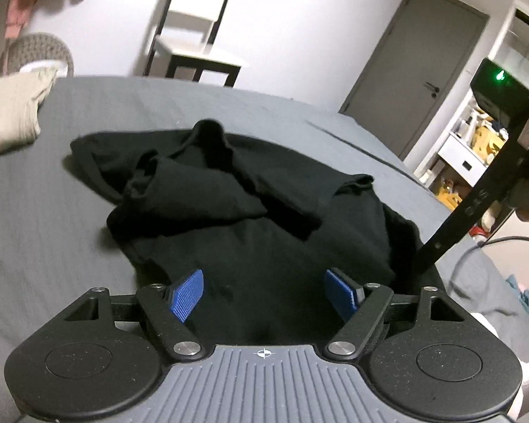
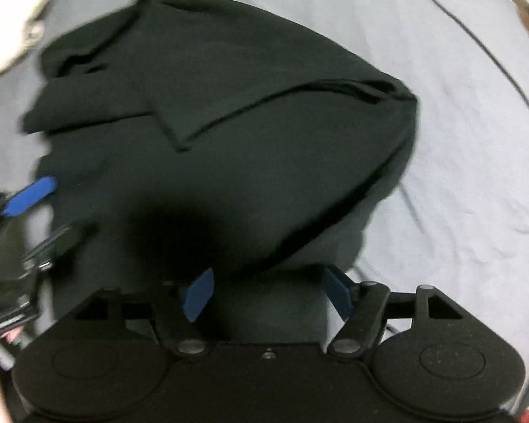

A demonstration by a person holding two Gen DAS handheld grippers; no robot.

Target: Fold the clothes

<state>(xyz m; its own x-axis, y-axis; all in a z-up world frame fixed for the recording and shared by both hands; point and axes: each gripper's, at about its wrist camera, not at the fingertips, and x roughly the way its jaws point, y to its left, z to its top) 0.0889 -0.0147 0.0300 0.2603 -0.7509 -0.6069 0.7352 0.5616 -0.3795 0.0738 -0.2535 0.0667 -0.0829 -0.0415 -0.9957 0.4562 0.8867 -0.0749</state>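
Observation:
A black garment (image 1: 250,218) lies crumpled on the grey bedsheet (image 1: 53,232), its sleeves and collar bunched toward the far side. My left gripper (image 1: 264,294) is open over its near hem, with the blue pads (image 1: 188,294) wide apart and cloth beneath them. The right gripper's body (image 1: 476,176) reaches down to the garment's right edge. In the blurred right wrist view the garment (image 2: 229,105) fills the middle, with one flap folded across it. My right gripper (image 2: 268,296) is open over its near edge. The left gripper's blue pad (image 2: 31,195) shows at the left.
A beige pillow (image 1: 10,112) lies at the bed's far left corner. Beyond the bed stand a white chair (image 1: 194,46), a wicker basket (image 1: 42,49), a grey door (image 1: 416,67) and shelves (image 1: 476,141). A cable (image 1: 476,250) hangs at the right.

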